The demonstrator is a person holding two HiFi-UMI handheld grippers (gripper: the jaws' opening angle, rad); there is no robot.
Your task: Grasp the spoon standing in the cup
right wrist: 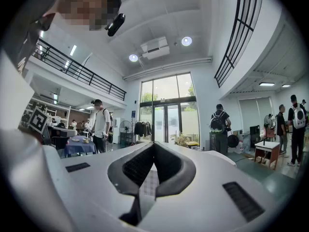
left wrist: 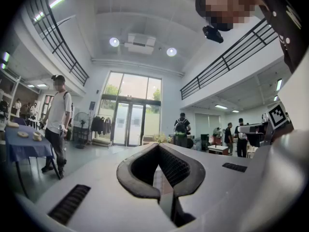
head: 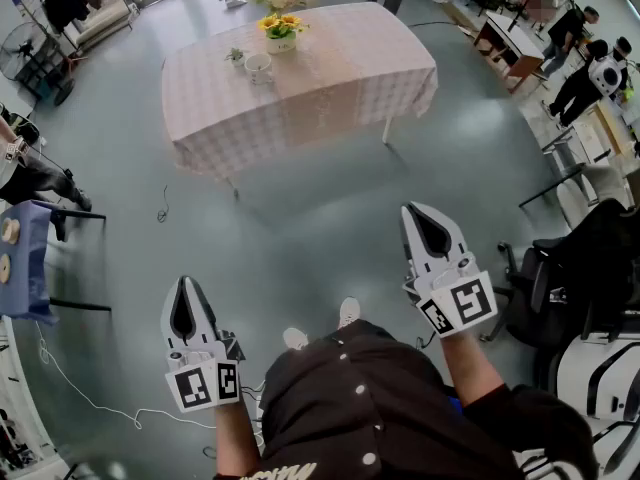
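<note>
**Item 1. Task's thing.** Small white round cup (head: 258, 65), standing on the left part of a long counter (head: 330, 78) draped in a pale pink checked cloth. The cup sat near the counter's left end, just at 7 o'clock of a white pot of yellow flowers (head: 281, 30). The spoon was too small to make out at this range. Its long axis is taken as upright from the task wording, not from sight.

**Item 2. Left tongs** (head: 186, 283), white shell with a marker cube. Clenched, tips meeting (left wrist: 158, 145), nothing between them. Held low and close to the person's body.

**Item 3. Right tongs** (head: 415, 208), same make. Clenched, tips together (right wrist: 154, 143), nothing held. Carried further forward than the left pair.

**Item 4. Governing relation.** The cup lay well apart from both tongs, across an open stretch of grey-green floor (head: 300, 218). It stood at about 1 o'clock from the left pair and about 11 o'clock from the right pair. By judgement neither pair was clearly nearer: the right reached further ahead, while the cup sat more to the left side.

**Item 5. Note on approach.** By judgement, the person must walk up to the counter first. The chosen tongs must then part and come at an upright handle from the side or from above.
</note>
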